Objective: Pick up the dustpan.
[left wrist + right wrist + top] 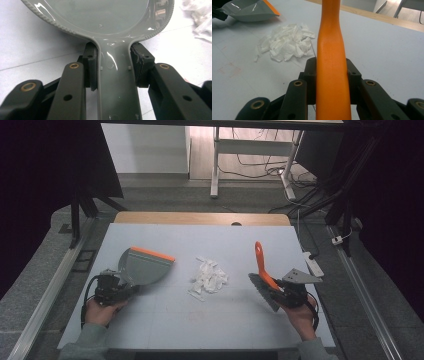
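Two claws clenched: left claw (pixel 113 67) grasps grey dustpan (pixel 105 22), right claw (pixel 332 80) orange brush (pixel 332 62); no readable writing.

Cut off at twelve o'clock in the left gripper view: the far part of the grey dustpan (pixel 100 17), lip unseen. Clipped at three o'clock there: the white paper scraps (pixel 200 17). Cut at twelve and six o'clock in the right gripper view: the orange brush handle (pixel 332 62), bristles out of frame. Too small to count from the high view: single scraps.
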`<act>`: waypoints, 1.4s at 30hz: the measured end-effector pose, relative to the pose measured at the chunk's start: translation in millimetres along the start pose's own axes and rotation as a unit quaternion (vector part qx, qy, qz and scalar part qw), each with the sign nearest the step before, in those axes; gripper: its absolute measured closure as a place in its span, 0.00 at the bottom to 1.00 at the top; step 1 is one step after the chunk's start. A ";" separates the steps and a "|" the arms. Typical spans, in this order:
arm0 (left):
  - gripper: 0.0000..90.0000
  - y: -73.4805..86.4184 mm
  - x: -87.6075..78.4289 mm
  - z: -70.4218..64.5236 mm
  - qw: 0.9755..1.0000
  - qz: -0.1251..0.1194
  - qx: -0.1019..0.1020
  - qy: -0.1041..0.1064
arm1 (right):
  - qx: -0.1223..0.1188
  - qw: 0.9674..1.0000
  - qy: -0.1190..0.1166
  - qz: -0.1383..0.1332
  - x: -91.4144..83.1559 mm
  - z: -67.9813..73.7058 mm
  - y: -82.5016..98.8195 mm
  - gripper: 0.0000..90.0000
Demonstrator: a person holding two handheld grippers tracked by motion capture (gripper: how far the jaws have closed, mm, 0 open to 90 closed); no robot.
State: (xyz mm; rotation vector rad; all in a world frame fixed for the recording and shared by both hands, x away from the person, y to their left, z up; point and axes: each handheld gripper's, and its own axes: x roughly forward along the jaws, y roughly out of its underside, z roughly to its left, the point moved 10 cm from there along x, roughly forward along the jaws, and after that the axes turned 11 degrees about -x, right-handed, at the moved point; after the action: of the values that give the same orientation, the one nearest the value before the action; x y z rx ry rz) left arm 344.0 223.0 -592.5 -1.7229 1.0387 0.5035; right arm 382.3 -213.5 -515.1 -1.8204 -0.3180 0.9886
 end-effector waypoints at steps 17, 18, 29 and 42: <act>0.68 -8.8 -14.2 -15.3 0.997 -0.038 0.046 0.045 | -0.011 1.000 0.001 -0.006 1.6 10.0 -5.9 0.78; 0.68 -10.3 -15.8 -16.5 0.997 -0.043 0.050 0.047 | -0.011 1.000 0.001 -0.007 1.7 10.6 -6.3 0.78; 0.68 -13.5 -29.3 -34.1 0.989 -0.055 0.093 0.106 | -0.012 1.000 -0.004 -0.011 1.6 12.0 -8.0 0.78; 0.68 -8.0 -39.3 -52.8 0.978 -0.038 0.148 0.145 | -0.001 1.000 0.010 -0.020 -1.9 4.0 -10.0 0.78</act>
State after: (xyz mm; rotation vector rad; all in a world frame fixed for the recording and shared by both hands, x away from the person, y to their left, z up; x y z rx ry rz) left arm 322.0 191.9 -538.3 -1.5869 1.1811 0.0414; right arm 380.2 -207.4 -506.2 -1.8175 -0.3413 0.9421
